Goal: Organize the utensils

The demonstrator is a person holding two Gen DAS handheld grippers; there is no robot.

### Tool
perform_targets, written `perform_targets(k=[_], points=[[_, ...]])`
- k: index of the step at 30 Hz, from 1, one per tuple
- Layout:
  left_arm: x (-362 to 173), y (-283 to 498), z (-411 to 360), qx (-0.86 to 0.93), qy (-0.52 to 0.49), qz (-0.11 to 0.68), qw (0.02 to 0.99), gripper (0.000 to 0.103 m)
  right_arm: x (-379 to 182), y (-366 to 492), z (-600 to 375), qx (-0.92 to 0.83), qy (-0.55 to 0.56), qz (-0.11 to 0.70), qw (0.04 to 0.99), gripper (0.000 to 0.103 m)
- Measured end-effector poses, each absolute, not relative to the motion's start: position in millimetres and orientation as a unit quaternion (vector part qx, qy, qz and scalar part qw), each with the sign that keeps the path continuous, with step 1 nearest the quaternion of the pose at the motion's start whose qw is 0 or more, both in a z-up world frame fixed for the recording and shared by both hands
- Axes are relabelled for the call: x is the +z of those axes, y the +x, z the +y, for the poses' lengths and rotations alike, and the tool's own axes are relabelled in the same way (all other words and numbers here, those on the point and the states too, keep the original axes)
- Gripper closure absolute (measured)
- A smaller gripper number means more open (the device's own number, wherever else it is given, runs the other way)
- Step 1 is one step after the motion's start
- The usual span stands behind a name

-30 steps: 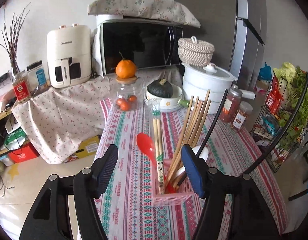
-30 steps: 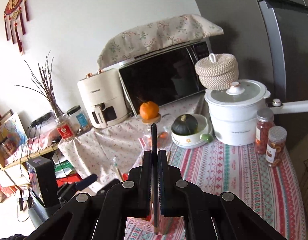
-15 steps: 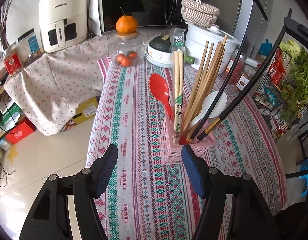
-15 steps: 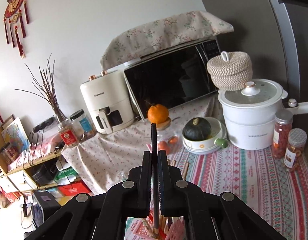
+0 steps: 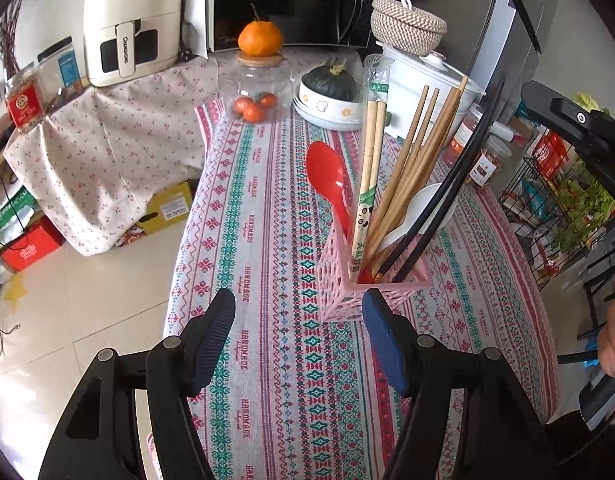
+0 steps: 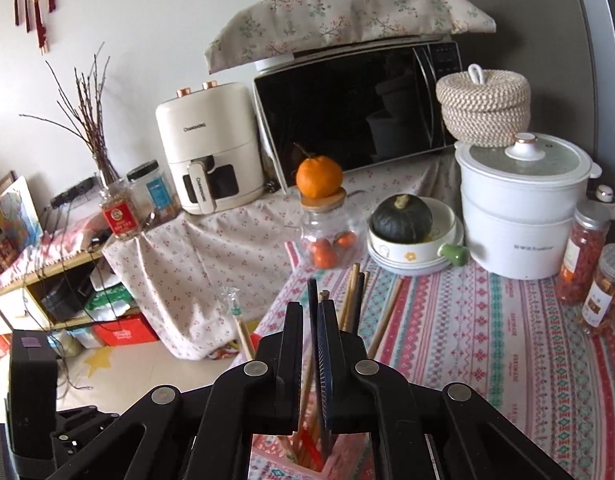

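Observation:
A pink lattice utensil holder stands on the patterned tablecloth. It holds a red spoon, a white spoon, wrapped chopsticks, several wooden chopsticks and black chopsticks. My left gripper is open and empty, just in front of the holder. My right gripper hangs above the holder; its jaws stand slightly parted around a black chopstick whose lower end is in the holder.
At the back stand a glass jar with an orange on top, a bowl with a dark squash, a white pot, spice jars, a microwave and an air fryer. A wire rack stands right.
My right gripper came down over the holder and its jaws eased apart around the black chopstick, which slid lower. My left gripper drew back and looks down at the holder from higher up.

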State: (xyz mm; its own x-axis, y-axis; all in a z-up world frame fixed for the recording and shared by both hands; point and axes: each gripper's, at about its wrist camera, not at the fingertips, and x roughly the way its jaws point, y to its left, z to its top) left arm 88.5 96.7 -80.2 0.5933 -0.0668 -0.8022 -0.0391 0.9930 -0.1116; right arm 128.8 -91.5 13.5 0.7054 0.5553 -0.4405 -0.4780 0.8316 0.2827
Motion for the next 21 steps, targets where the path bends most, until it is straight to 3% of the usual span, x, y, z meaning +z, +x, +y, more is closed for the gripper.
perform_targets(k=[6, 9, 12, 17, 21], points=[[-67, 78, 84, -0.005, -0.053, 0.436, 0.898, 0.032, 23, 116, -114, 0.255, 0.086, 0.265, 0.926, 0.061], [-58, 67, 75, 0.003, -0.052, 0.427, 0.903, 0.024, 27, 103, -129, 0.237, 0.075, 0.270, 0.930, 0.049], [-44, 54, 63, 0.008, -0.044, 0.415, 0.909, 0.013, 28, 87, -146, 0.193, 0.058, 0.279, 0.939, 0.024], [-24, 33, 38, 0.019, -0.012, 0.383, 0.923, 0.004, 24, 63, -177, 0.116, 0.031, 0.297, 0.947, 0.001], [-14, 22, 18, 0.020, 0.006, 0.363, 0.932, 0.003, 16, 50, -197, 0.073, 0.014, 0.318, 0.945, 0.000]])
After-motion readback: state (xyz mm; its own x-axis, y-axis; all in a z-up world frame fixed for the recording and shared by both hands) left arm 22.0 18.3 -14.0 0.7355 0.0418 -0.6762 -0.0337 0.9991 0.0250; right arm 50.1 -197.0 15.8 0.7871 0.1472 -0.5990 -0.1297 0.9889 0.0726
